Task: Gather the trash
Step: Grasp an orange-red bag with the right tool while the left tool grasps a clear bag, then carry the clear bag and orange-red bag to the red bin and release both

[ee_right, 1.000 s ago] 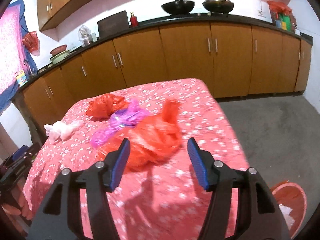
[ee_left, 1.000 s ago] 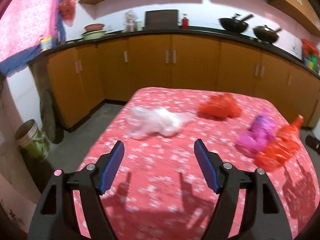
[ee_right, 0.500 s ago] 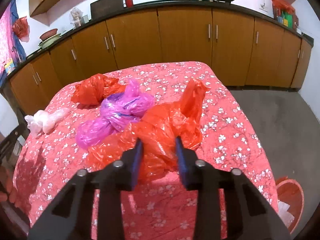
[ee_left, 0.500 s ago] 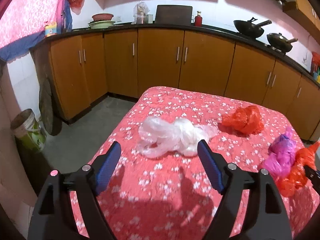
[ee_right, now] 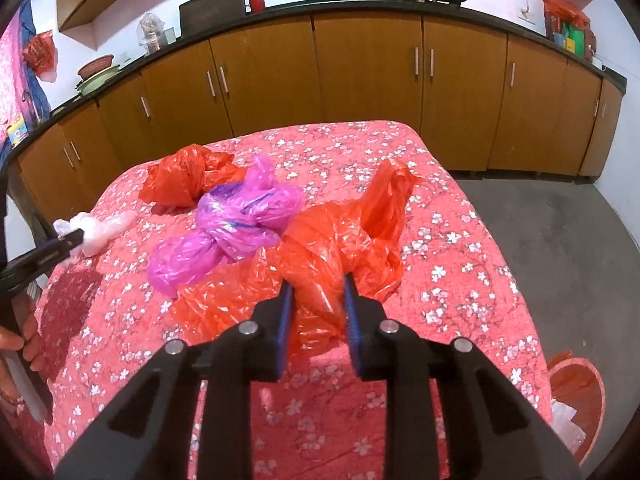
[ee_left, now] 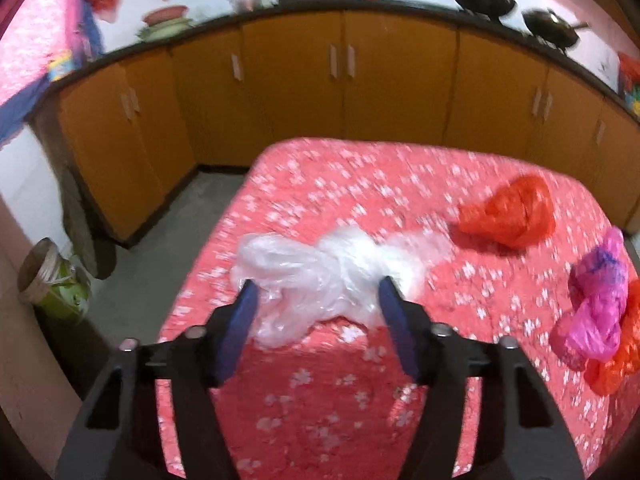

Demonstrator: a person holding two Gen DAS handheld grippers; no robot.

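Clear bag: lying crumpled near the left edge of the table, its long axis running left to right, square across the line the left gripper is pointing along.
Left jaws: closing at about half width, straddling the near side of the clear bag; film is sitting between the pads, but blur is hiding whether they are pressing it yet.
Red bag: spreading over the near right part of the table, one tail sticking up on its far side.
Right jaws: standing narrow, pinching a fold of the red bag at its near middle; the right gripper is gripping it.
Pink bag: lying just left of the red bag and touching it, nearer the right gripper than the left.
Far red bag: sitting beyond the pink one, between the two grippers' reaches.
Red bin: standing on the floor at the table's near right corner, on the right gripper's side, so the carry for the red bag looks short.
Turning point: the clear bag's width is lying across the left jaws, so closing should be gathering its middle.
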